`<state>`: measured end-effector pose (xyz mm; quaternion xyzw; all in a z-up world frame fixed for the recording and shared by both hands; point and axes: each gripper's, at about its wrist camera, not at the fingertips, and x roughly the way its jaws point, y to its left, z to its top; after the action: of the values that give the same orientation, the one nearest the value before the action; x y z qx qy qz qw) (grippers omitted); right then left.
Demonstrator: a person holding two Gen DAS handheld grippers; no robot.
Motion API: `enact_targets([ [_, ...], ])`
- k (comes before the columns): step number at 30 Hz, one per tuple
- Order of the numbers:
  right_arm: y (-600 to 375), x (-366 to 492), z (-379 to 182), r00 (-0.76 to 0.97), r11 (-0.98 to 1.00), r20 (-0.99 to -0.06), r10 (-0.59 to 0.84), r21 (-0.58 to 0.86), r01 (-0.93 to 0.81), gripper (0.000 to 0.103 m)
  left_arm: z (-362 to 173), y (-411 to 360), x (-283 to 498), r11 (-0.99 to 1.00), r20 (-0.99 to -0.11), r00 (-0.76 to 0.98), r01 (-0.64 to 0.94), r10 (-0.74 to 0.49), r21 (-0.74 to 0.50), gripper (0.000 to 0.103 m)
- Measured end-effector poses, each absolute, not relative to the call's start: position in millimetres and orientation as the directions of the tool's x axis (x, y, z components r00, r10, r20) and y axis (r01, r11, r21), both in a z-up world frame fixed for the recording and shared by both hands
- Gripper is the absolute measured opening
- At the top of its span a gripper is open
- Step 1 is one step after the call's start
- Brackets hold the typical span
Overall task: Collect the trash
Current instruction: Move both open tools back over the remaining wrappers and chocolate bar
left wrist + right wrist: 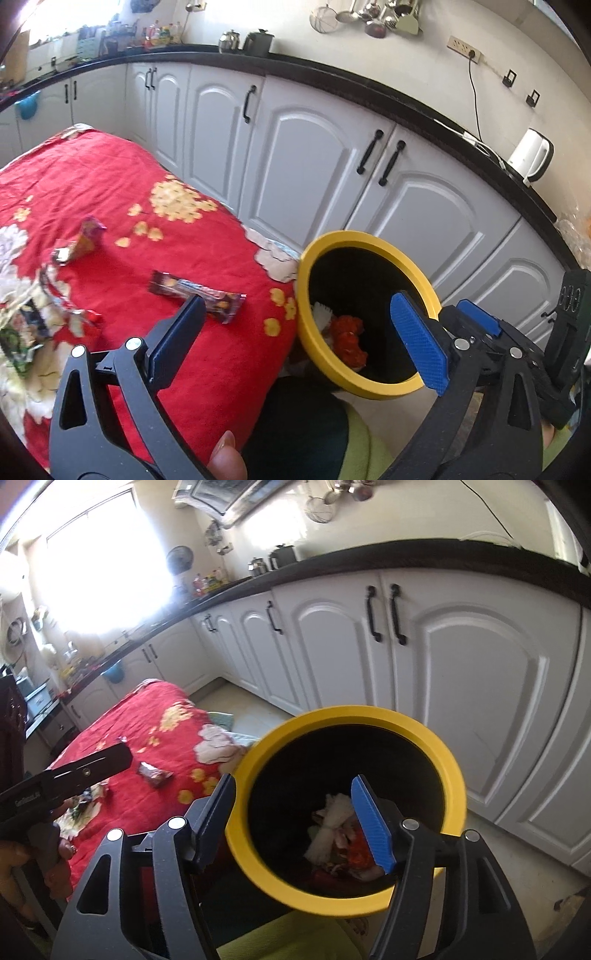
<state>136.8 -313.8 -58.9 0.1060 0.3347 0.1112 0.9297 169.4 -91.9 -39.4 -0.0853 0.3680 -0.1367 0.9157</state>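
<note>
Left gripper (pixel 299 332): jaws wide apart, holding nothing, hanging over the table edge beside the bin.
Right gripper (pixel 299 812): jaws wide apart, empty, over the bin's mouth.
Yellow-rimmed bin (pixel 458 775): black inside; white and red crumpled trash (pixel 332 823) at the bottom.
Dark wrapper (pixel 195 291): flat on the red floral cloth (pixel 110 177), long axis running from the left toward the bin.
Other wrappers (pixel 79 240): farther left on the cloth.

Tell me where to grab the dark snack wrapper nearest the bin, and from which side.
Take the dark snack wrapper across its narrow width near the middle, coming straight down with the open left claw. It lies flat and long on the red floral tablecloth, so its long edges give the pads something to pinch. Its crimped end by the yellow-rimmed bin would probably also do.
</note>
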Motion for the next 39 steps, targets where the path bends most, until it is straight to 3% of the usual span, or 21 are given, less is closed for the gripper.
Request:
enact_targets([
  [17,-234.4,128.6,-37.7,0.725,0.932,-0.586,0.361,0.201,-0.302,0.064,-17.5,-18.1,145.4,0.963,-0.599,0.765,0.099,-0.235,-0.252,0.092],
  [39,-144.2,139.6,-39.6,0.643,0.872,-0.616,0.455,0.165,-0.46,0.064,-22.4,77.9,129.9,0.987,-0.624,0.778,-0.033,-0.073,-0.157,0.092],
])
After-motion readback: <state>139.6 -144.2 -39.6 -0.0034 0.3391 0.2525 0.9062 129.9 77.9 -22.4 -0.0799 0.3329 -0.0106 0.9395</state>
